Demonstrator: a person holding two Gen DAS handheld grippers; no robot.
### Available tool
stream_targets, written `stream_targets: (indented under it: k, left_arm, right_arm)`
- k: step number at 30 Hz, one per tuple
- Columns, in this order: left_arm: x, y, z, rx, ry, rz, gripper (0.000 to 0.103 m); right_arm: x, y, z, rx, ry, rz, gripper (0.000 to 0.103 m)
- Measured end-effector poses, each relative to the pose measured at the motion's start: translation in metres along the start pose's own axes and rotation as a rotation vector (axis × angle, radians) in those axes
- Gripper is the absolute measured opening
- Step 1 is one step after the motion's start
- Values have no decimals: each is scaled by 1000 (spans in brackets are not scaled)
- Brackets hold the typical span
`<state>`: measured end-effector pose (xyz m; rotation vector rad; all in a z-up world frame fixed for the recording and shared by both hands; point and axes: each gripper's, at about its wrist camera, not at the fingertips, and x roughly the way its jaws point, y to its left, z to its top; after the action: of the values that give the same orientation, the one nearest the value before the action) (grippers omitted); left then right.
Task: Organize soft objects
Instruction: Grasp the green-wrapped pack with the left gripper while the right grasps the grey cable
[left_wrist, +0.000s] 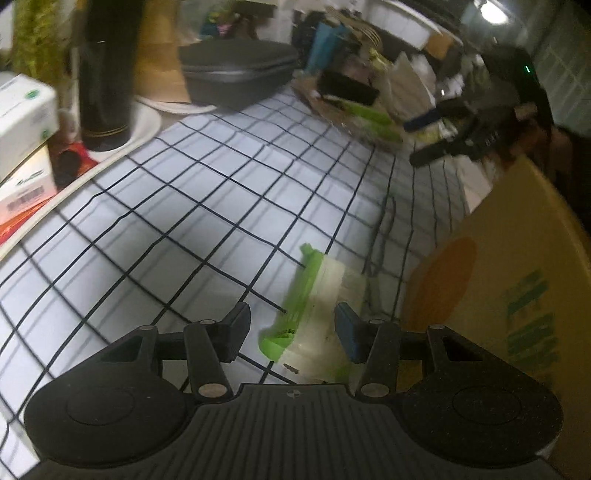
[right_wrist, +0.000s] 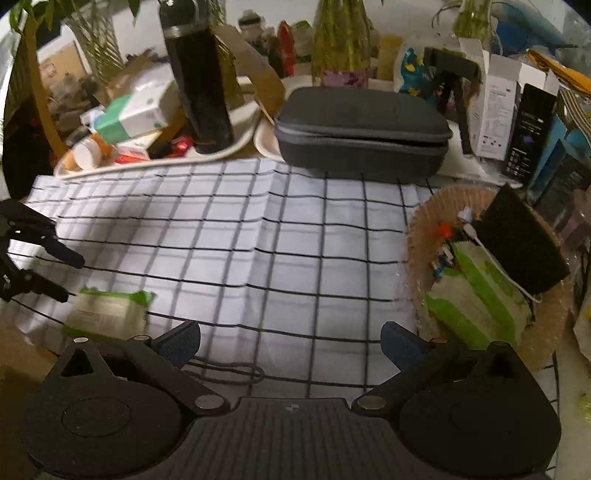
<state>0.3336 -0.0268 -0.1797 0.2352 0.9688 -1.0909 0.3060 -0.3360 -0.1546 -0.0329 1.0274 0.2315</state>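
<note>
Tissue packs are the soft things at issue. One green-and-white tissue pack (left_wrist: 314, 310) is seen lying flat on the checked tablecloth (left_wrist: 207, 206), directly ahead of the left gripper (left_wrist: 291, 330). Its near end is framed between the two fingers, closer to the blue-padded finger (left_wrist: 347, 332), but no pad is seen pressing on it; the jaws are held partly spread, with cloth visible on either side of the pack. In the right wrist view the same pack (right_wrist: 107, 314) is found at the far left, just beside the left gripper's dark fingers (right_wrist: 55, 269), whose tips are poised over its edge.

The right gripper (right_wrist: 290, 341) is held wide apart above bare cloth, with nothing between its pads; a loop of dark cord (right_wrist: 225, 371) lies on the cloth just ahead of it. More green-and-white packs (right_wrist: 476, 299) are stacked in a woven basket (right_wrist: 417, 236) to its right, beside a black pouch (right_wrist: 521, 243).

A yellow cardboard box (left_wrist: 517, 295) stands beside the pack; an orange disc and green lettering are printed on it, but the lettering is too blurred to be read. Print on the pack is likewise illegible.
</note>
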Motion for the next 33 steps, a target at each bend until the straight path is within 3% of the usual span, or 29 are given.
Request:
stream_targets:
  k: [3,19,25,31,32,33]
  left_arm:
    - [8,-3,-1,28,10,-20,63]
    - [28,-11,2,97,5,-44,70]
    - [32,-23,2,198,22,6,70]
    - [37,-45,-6,387,51,113,67]
    - [37,-44,-7,385,49,113,65]
    - [36,-44,-7,383,43,112,57]
  right_arm:
    - [7,-2,0,-13,26,-58,103]
    - [15,5,6,-56,61,-69,103]
    - [15,10,9,-73,48,-77,103]
    - [16,13,8,-103,43,-67,103]
    - [17,14,7,-123,40,-67,103]
    - [17,16,6,-151,35,-69,103]
